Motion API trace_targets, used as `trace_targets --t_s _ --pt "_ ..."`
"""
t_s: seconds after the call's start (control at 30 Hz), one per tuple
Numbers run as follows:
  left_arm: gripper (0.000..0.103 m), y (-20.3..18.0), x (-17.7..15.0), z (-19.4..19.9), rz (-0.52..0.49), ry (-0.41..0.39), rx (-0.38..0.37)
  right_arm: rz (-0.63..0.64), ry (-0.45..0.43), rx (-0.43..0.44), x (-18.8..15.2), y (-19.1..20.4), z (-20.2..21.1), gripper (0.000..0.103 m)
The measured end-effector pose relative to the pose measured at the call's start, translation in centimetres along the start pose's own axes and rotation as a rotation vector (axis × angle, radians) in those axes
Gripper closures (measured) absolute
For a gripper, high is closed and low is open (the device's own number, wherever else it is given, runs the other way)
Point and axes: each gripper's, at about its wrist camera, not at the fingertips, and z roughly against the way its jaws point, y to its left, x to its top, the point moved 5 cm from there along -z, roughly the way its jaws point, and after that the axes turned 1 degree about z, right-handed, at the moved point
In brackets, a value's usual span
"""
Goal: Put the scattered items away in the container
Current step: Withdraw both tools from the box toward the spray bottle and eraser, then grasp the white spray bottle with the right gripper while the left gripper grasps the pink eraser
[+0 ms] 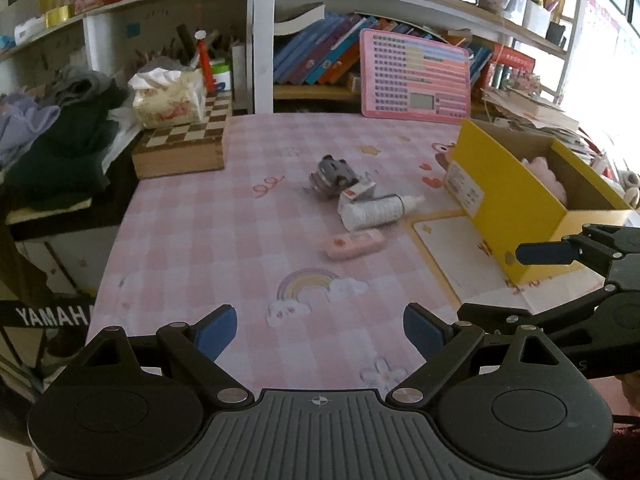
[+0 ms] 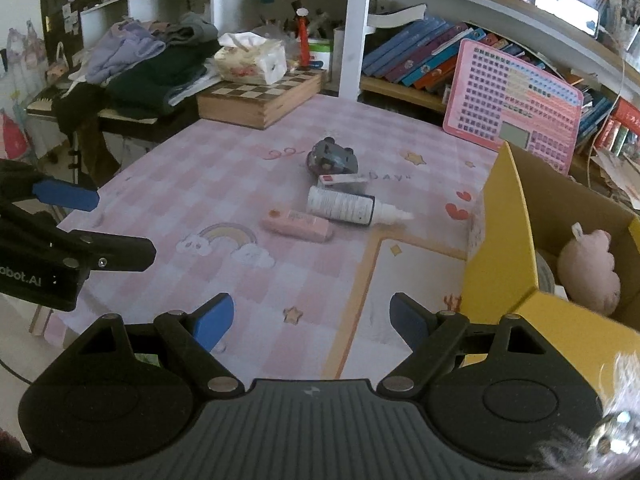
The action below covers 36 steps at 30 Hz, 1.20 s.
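Note:
Several small items lie grouped mid-table: a grey toy car [image 1: 333, 175] [image 2: 332, 156], a small white and red box [image 1: 359, 191] [image 2: 342, 179], a white bottle [image 1: 376, 210] [image 2: 352, 208] on its side, and a pink tube [image 1: 355, 243] [image 2: 298, 225]. A yellow cardboard box [image 1: 508, 204] [image 2: 504, 248] stands at the right with a pink plush [image 2: 590, 268] inside. My left gripper [image 1: 320, 330] is open and empty, well short of the items. My right gripper [image 2: 312, 320] is open and empty too, beside the box's near corner.
A pink checked cloth [image 1: 200, 232] covers the table. A wooden chessboard box [image 1: 184, 140] with a tissue pack sits at the back left, a pink tablet toy [image 1: 416, 76] leans on the bookshelf. Piled clothes [image 2: 132, 64] lie left. Each gripper shows in the other's view.

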Motion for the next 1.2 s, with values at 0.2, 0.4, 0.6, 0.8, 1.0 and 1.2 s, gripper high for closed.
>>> trace_targets --t_s 0.2,0.4,0.6,0.8,1.0,1.2 --pt "0.011 0.3 2.6 -2.3 -0.024 -0.015 0.002 -0.041 -0.001 0.001 2.0 -1.4 -2.8 0.019" --pt "0.01 0.5 5.0 -4.4 -0.032 -0.023 0.008 -0.051 -0.002 0.002 3.6 -2.3 -5.2 0.019" --pt "0.011 0.5 5.7 -6.8 -0.057 0.014 -0.006 -0.068 0.018 -0.008 4.6 -3.0 -7.4 0.019" --pt "0.011 0.7 4.8 -8.8 -0.097 0.072 0.01 -0.073 0.04 -0.069 5.0 -4.4 -8.8 0.02" --pt "0.012 -0.5 4.1 -11.0 -0.163 0.095 -0.06 -0.217 0.059 -0.025 6.1 -6.0 -9.8 0.02" --pt "0.013 -1.9 3.9 -13.4 -0.243 0.1 -0.111 -0.511 0.113 0.062 7.7 -8.2 -11.6 0.021"
